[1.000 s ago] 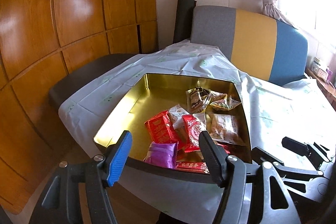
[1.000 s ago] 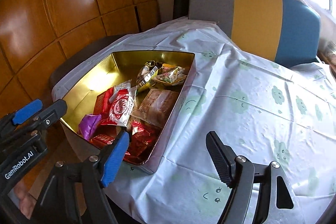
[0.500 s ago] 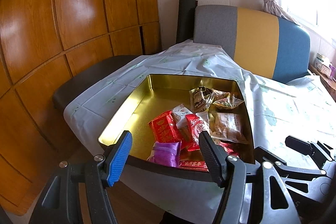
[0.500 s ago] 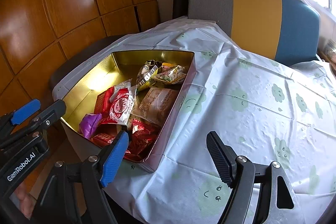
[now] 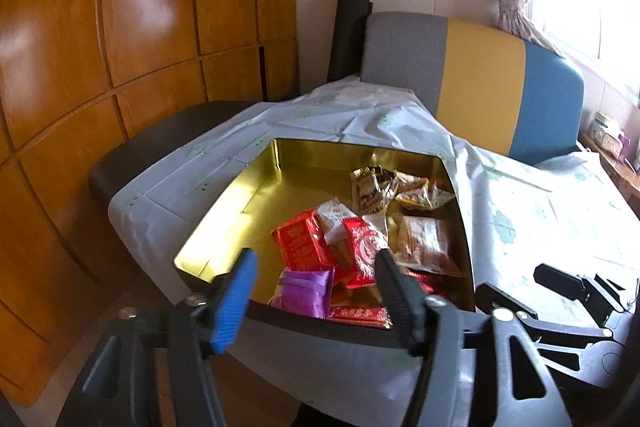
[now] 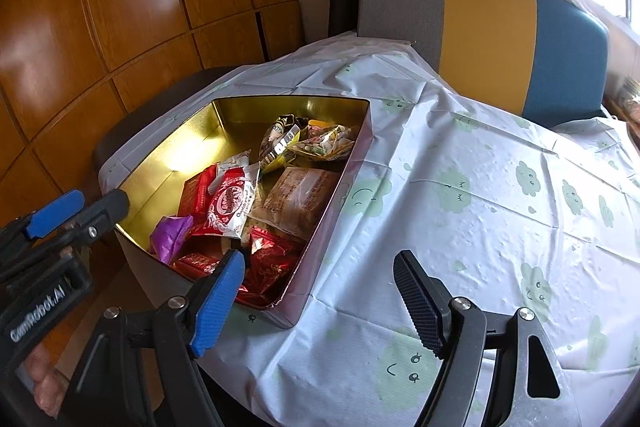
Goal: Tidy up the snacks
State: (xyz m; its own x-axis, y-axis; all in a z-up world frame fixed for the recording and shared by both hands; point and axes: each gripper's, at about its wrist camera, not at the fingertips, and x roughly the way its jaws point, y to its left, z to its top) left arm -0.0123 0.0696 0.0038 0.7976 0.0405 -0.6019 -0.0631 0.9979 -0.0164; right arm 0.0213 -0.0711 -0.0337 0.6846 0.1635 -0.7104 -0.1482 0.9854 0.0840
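The gold tin [image 6: 288, 107] sits on the worktop [image 6: 480, 207] at ten o'clock, holding snack packets [image 6: 232, 203]: red ones, a purple one [image 5: 304, 291], a brown one. The left gripper [image 5: 316, 291] has just been closing, nothing between; the right gripper [image 6: 316, 291] stands apart, empty.

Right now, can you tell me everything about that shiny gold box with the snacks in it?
The gold tin is a shallow metal box, open on top with no lid in sight. Its inside is mirror-bright gold, while its outer wall looks silvery. It sits flat near the corner of the cloud-print tablecloth. Wrapped snacks are piled along one side of it: red packets, a purple packet and a clear bag of brown biscuits. The other side is bare. Neither hand-held gripper touches it.
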